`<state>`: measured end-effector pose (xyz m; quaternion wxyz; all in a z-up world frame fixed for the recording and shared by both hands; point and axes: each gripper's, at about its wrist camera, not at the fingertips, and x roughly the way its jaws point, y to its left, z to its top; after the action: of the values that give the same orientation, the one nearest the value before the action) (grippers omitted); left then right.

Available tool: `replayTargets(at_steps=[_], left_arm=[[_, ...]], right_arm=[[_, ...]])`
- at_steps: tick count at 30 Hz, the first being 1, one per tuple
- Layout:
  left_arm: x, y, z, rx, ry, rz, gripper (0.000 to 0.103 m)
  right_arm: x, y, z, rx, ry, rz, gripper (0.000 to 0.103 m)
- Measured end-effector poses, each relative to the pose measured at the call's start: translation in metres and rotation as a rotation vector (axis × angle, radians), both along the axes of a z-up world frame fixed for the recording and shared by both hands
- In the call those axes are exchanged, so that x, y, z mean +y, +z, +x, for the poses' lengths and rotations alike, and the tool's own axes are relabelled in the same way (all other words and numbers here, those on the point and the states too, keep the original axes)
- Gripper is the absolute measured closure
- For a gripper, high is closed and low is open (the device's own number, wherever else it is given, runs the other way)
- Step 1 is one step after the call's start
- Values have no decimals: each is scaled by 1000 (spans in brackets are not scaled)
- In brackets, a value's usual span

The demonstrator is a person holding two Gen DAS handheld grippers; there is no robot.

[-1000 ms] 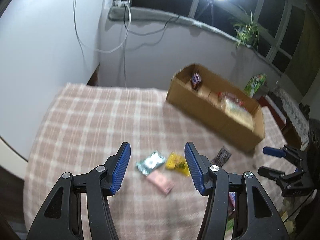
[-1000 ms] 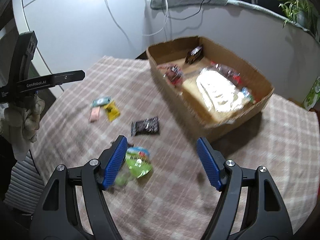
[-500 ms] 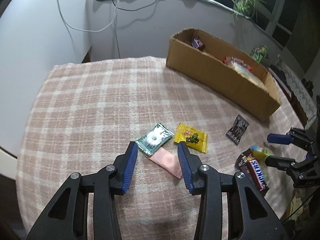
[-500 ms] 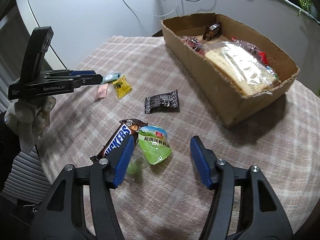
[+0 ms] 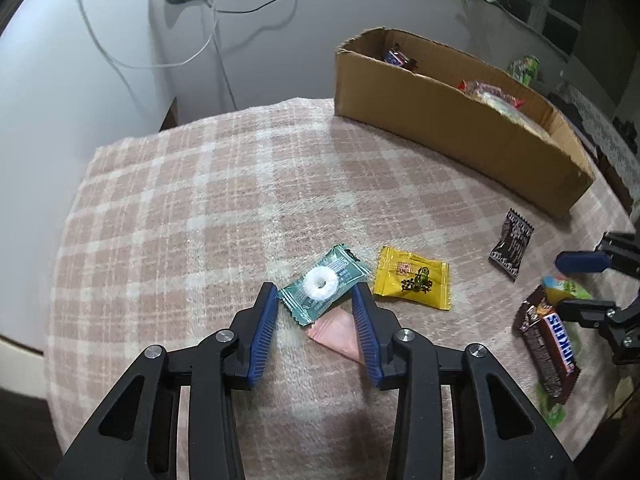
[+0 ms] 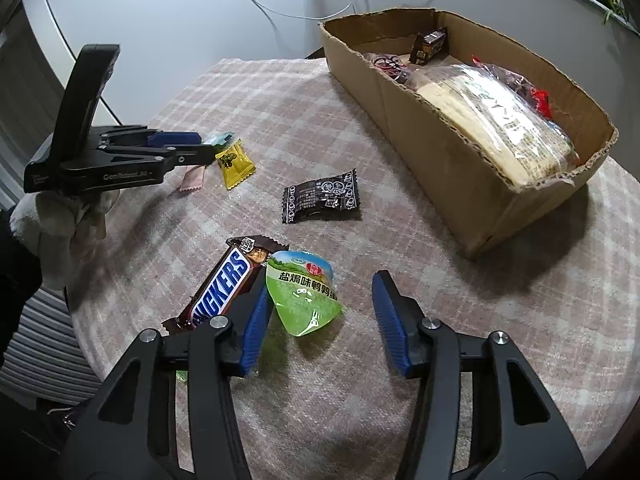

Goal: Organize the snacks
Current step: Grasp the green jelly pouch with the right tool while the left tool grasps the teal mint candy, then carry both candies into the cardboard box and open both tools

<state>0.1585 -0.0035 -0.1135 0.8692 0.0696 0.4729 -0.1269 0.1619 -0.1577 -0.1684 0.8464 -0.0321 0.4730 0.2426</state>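
Note:
My left gripper is open, low over the cloth, its fingers on either side of a green mint candy that lies over a pink packet. A yellow candy lies just to the right. My right gripper is open, straddling a green snack pouch next to a Snickers bar. A black packet lies beyond. The cardboard box holds several snacks, including a big clear bag.
The round table has a pink checked cloth. The box stands at the far right in the left wrist view. White wall and hanging cables lie behind. The table edge drops off close to both grippers.
My left gripper has moved down and forward onto the green mint candy, its fingers narrowing around it. My right gripper has dropped closer to the green pouch and Snickers bar.

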Motion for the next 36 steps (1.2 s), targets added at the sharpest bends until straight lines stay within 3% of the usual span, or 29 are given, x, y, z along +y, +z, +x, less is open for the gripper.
replayTargets(at_steps=[8, 13, 20, 24, 28, 33, 36], left_arm=[[-6, 2, 5, -19, -38, 18, 66], [-16, -1, 7, -31, -80, 77, 66], [-21, 3, 19, -44, -96, 84, 65], [-29, 1, 25, -43, -155, 137, 63], [-26, 2, 31, -28, -163, 112, 63], [-27, -1, 27, -26, -171, 79, 84], [-26, -1, 22, -29, -156, 60, 84]], right_arm=[[6, -1, 0, -16, 19, -40, 70], [6, -1, 0, -14, 17, -37, 70], [7, -1, -1, -14, 11, -40, 70], [7, -1, -1, -13, 10, -40, 70], [6, -1, -1, -13, 9, -37, 70], [6, -1, -1, -15, 10, -38, 70], [6, -1, -1, -16, 7, -37, 71]])
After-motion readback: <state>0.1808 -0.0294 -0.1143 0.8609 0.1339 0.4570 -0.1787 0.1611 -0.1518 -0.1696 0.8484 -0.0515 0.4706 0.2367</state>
